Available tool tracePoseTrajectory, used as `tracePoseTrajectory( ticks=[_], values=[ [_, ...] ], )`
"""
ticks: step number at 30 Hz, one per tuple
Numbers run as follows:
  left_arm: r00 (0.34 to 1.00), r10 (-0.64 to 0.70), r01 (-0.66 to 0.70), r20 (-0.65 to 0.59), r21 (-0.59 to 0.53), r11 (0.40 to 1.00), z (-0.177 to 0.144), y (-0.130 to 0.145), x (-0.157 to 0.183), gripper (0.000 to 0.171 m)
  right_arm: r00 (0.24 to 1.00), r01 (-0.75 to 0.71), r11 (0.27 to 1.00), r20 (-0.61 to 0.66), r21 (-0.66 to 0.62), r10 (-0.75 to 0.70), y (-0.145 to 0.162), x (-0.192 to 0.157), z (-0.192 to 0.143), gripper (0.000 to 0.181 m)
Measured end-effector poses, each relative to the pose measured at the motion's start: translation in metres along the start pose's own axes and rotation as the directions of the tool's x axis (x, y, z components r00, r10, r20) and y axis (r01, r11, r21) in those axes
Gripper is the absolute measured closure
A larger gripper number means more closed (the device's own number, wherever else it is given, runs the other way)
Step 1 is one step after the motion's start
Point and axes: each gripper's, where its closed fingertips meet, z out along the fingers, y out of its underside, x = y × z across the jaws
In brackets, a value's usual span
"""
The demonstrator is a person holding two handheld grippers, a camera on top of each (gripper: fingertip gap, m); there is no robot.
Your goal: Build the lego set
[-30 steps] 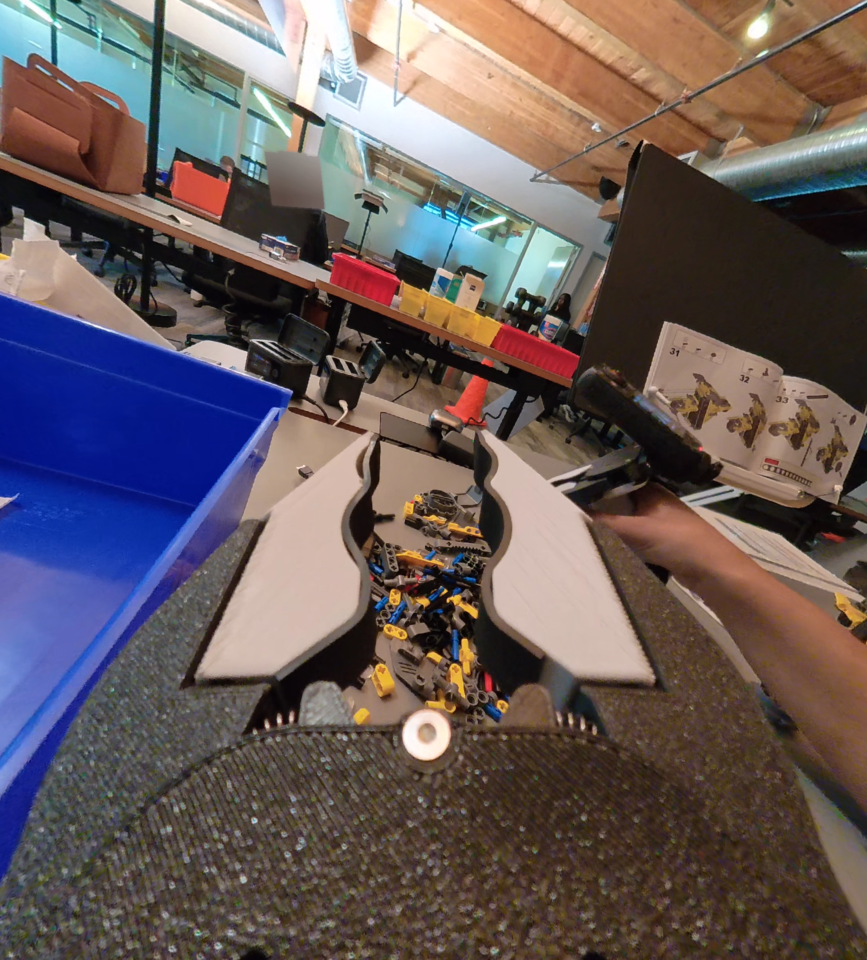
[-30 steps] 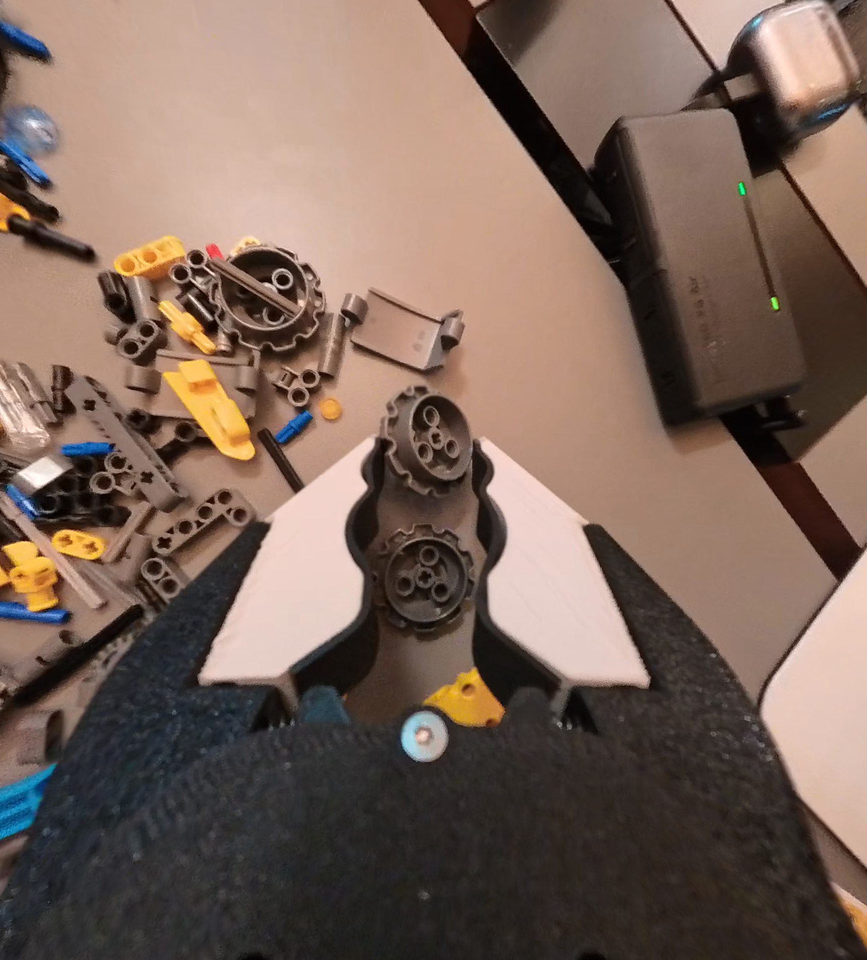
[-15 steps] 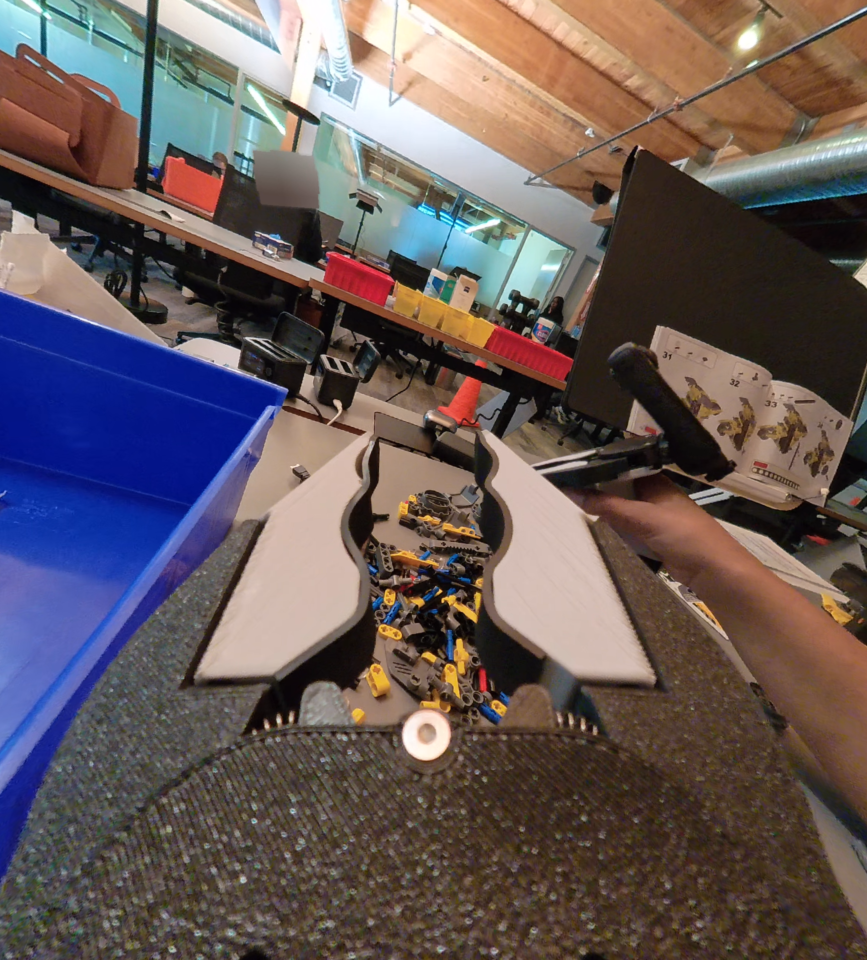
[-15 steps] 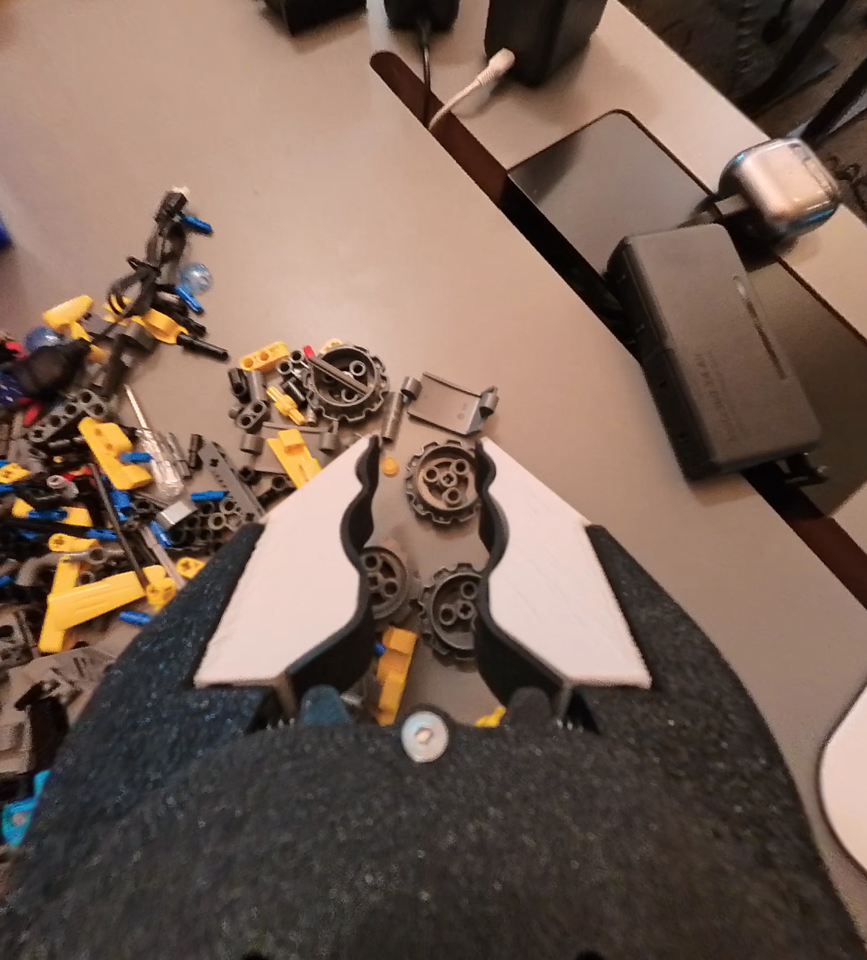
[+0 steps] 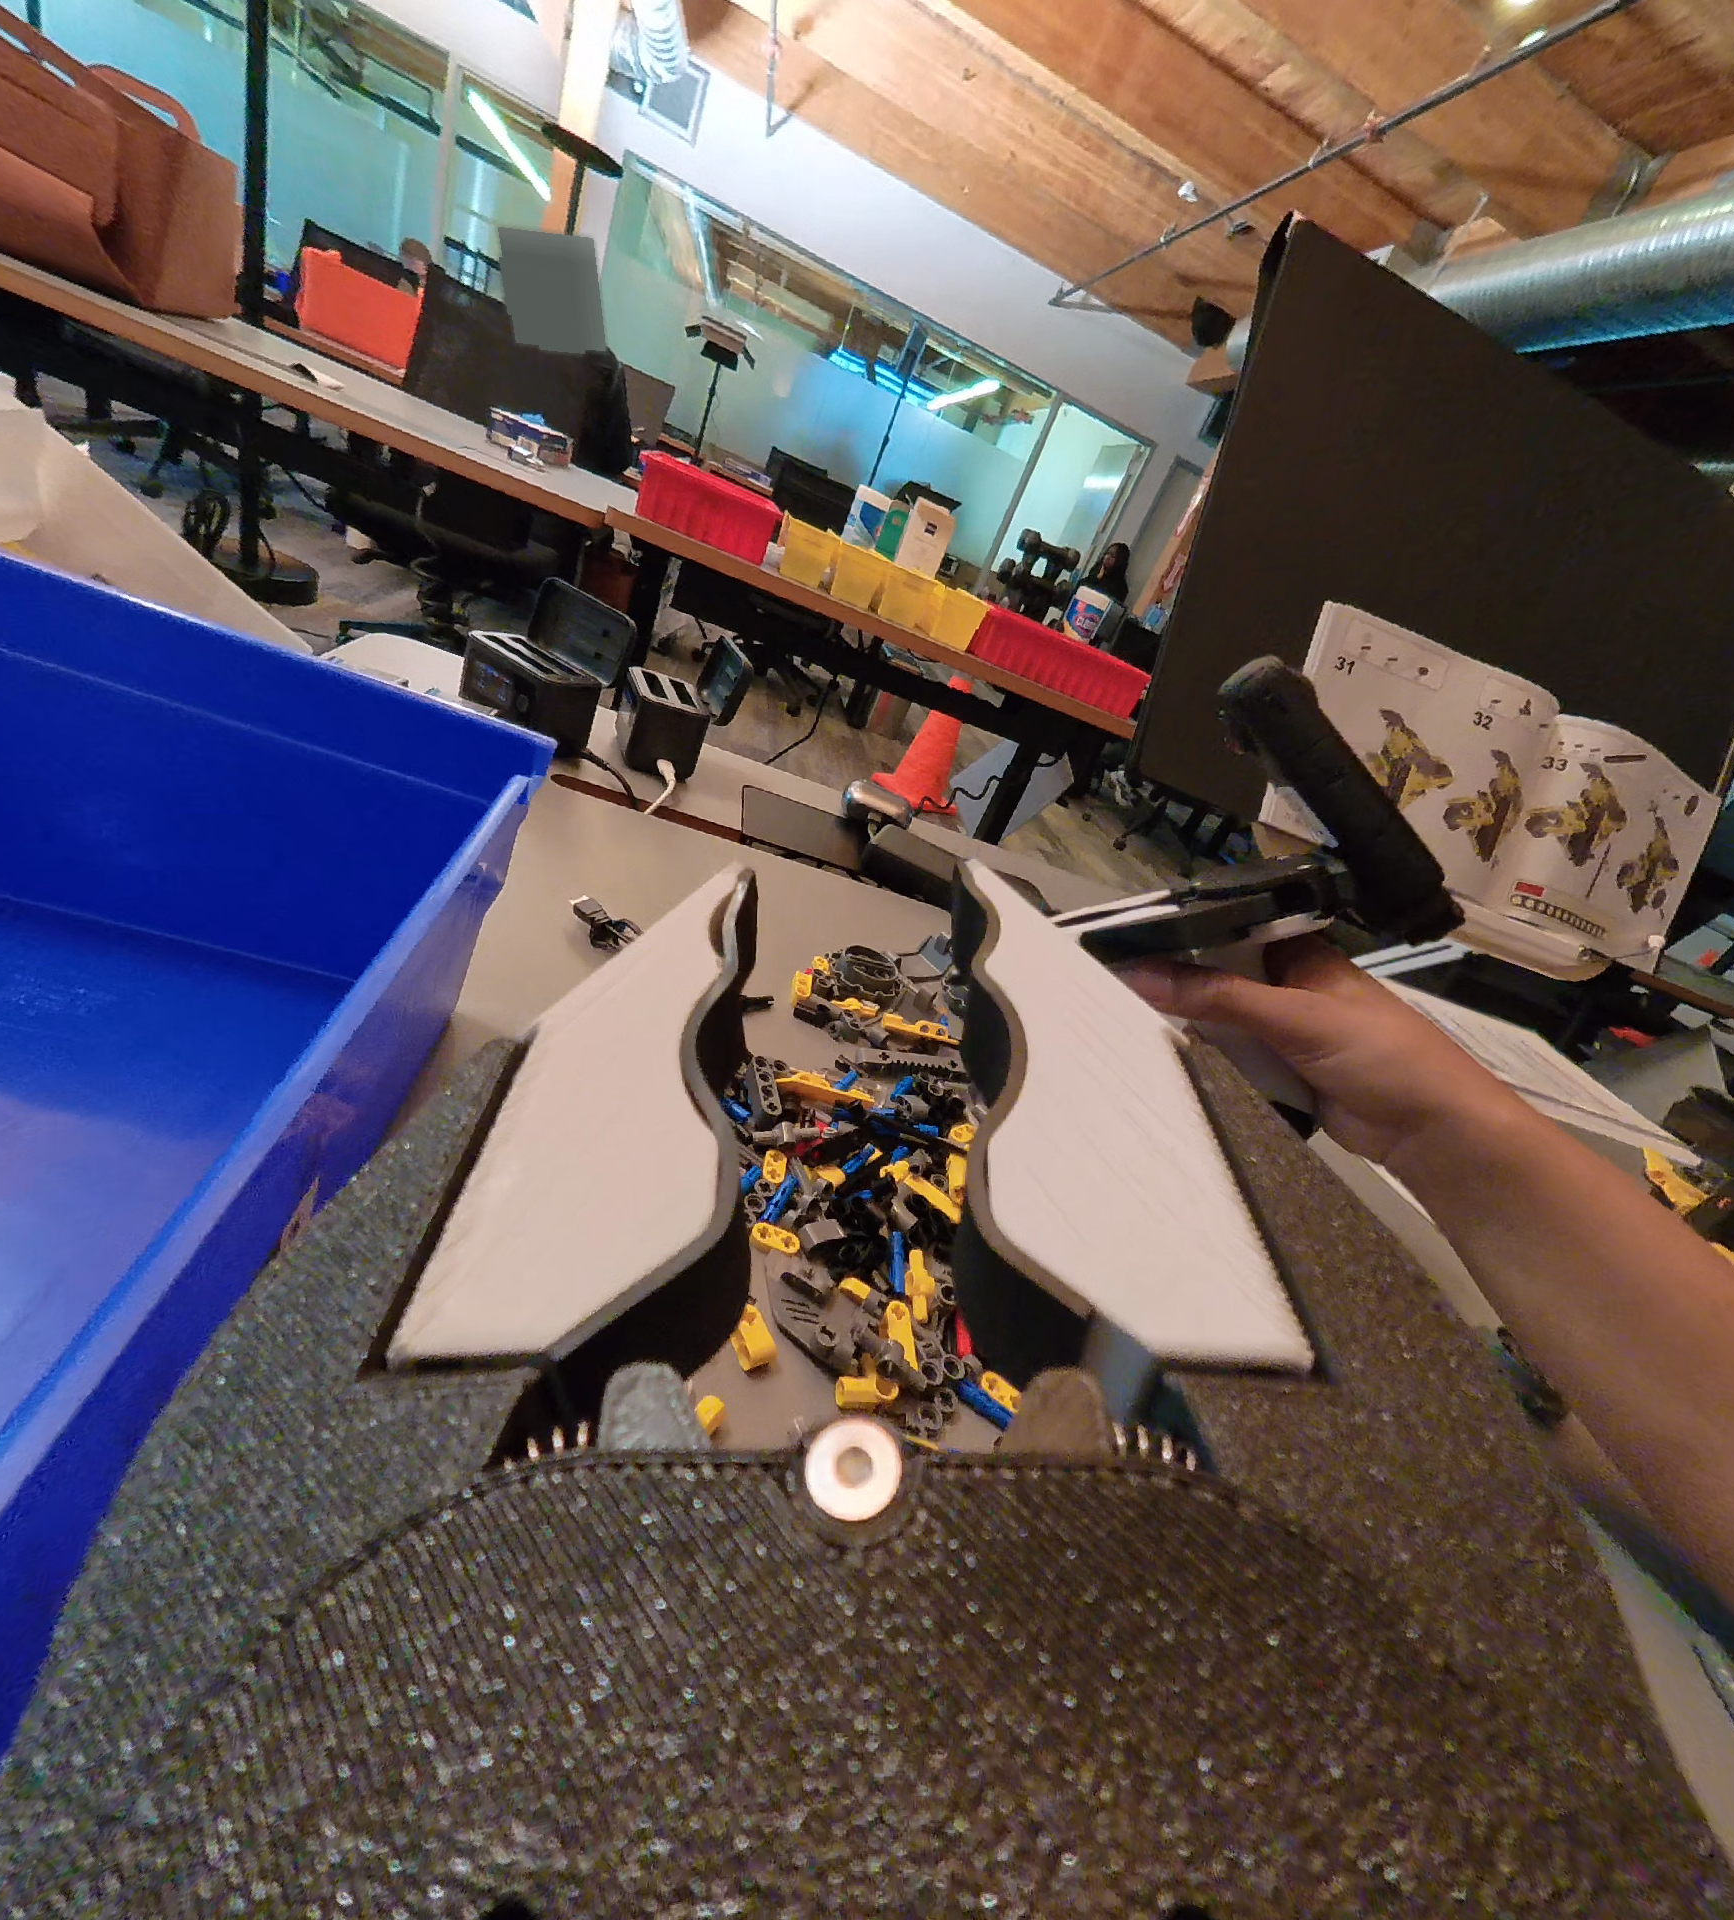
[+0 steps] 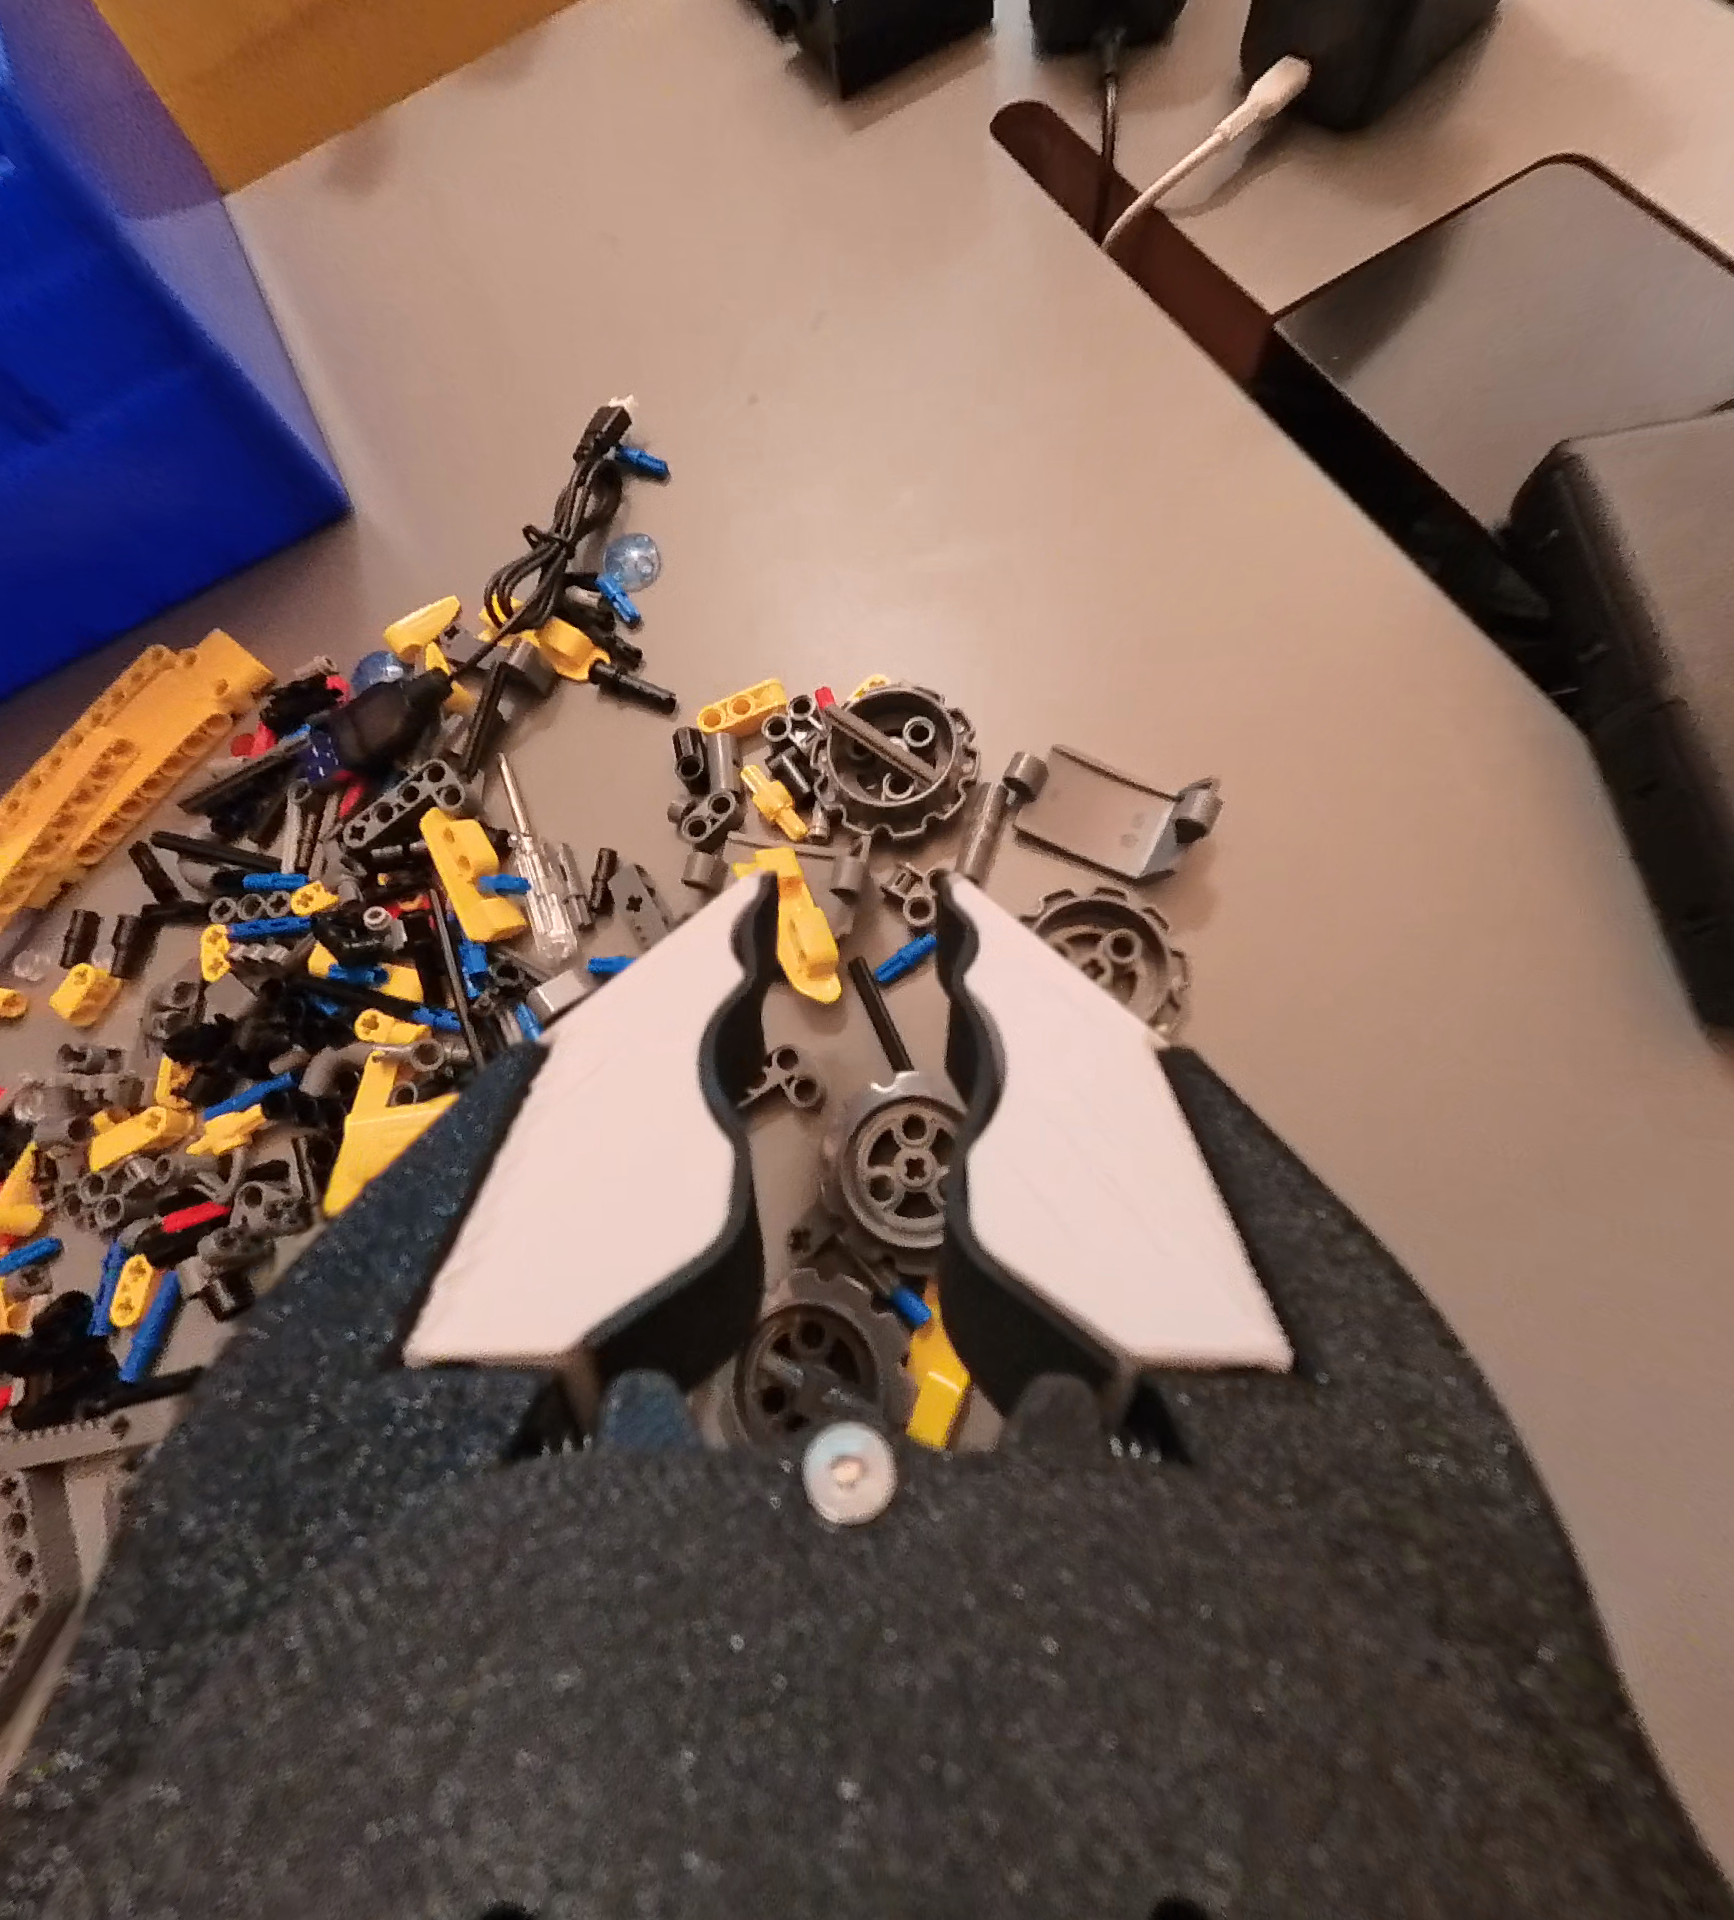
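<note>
A pile of small yellow, black, blue and grey toy building pieces point(image 6: 271, 987) lies on a grey table point(image 6: 946, 364). My right gripper point(image 6: 855, 899) is open and empty, held above the pile's right edge. A grey spoked wheel point(image 6: 902, 1169) and a yellow piece point(image 6: 806, 935) show on the table between its fingers. Two grey toothed wheels point(image 6: 894, 764) point(image 6: 1102, 951) and a grey panel point(image 6: 1112, 816) lie just beyond. My left gripper point(image 5: 852, 894) is open and empty, above the near side of the pile point(image 5: 863, 1143). A hand holds the right gripper point(image 5: 1310, 904) at the right of the left wrist view.
A large blue bin point(image 5: 219, 935) stands left of the pile; it also shows in the right wrist view point(image 6: 63, 364). A black box point(image 6: 1694, 675) sits at the table's right. An open instruction booklet point(image 5: 1517, 790) leans on a dark panel. Chargers point(image 5: 551, 665) stand at the far edge. The gap from one gripper's tips to the other's is roughly 25 cm.
My right gripper has pulled back and up, and shifted left over the pile; the toothed wheels once between its fingers now lie ahead and right. My left gripper has barely moved.
</note>
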Motion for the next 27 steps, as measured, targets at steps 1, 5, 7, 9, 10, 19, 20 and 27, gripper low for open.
tracePoseTrajectory(
  ticks=[1, 5, 7, 9, 10, 19, 20, 27],
  values=[
    [1.0, 0.002, -0.002, 0.0, -0.004, 1.0, 0.0, 0.001, 0.0, 0.138, 1.0, 0.001, 1.0, 0.0, -0.008, -0.001, 0.003, 0.0, 0.001, 0.152],
    [1.0, 0.004, -0.004, -0.004, -0.02, 1.0, 0.002, 0.004, 0.001, 0.138, 1.0, -0.013, 1.0, 0.011, -0.018, 0.013, 0.009, -0.001, 0.005, 0.152],
    [1.0, 0.004, -0.005, -0.005, -0.024, 1.0, 0.002, 0.004, 0.001, 0.138, 1.0, -0.016, 1.0, 0.026, -0.005, 0.016, 0.007, -0.005, 0.006, 0.153],
    [1.0, 0.005, -0.005, -0.005, -0.025, 1.0, 0.003, 0.005, 0.002, 0.138, 0.999, 0.008, 1.0, 0.044, 0.019, -0.009, 0.001, -0.012, 0.007, 0.156],
    [1.0, 0.005, -0.005, -0.005, -0.025, 1.0, 0.003, 0.005, 0.002, 0.138, 0.998, 0.029, 0.999, 0.046, 0.027, -0.03, -0.001, -0.016, 0.008, 0.157],
    [1.0, 0.002, -0.003, -0.007, -0.026, 1.0, 0.003, 0.005, 0.002, 0.138, 0.989, 0.145, 0.989, -0.014, 0.029, -0.145, -0.012, -0.027, 0.016, 0.175],
    [1.0, 0.001, -0.001, -0.008, -0.026, 1.0, 0.003, 0.005, 0.002, 0.138, 0.99, 0.142, 0.989, -0.015, 0.034, -0.142, -0.012, -0.027, 0.015, 0.177],
    [1.0, 0.005, -0.005, -0.009, -0.03, 1.0, 0.003, 0.006, 0.003, 0.138, 0.996, 0.09, 0.993, 0.021, 0.075, -0.092, -0.019, -0.028, 0.007, 0.181]
  ],
)
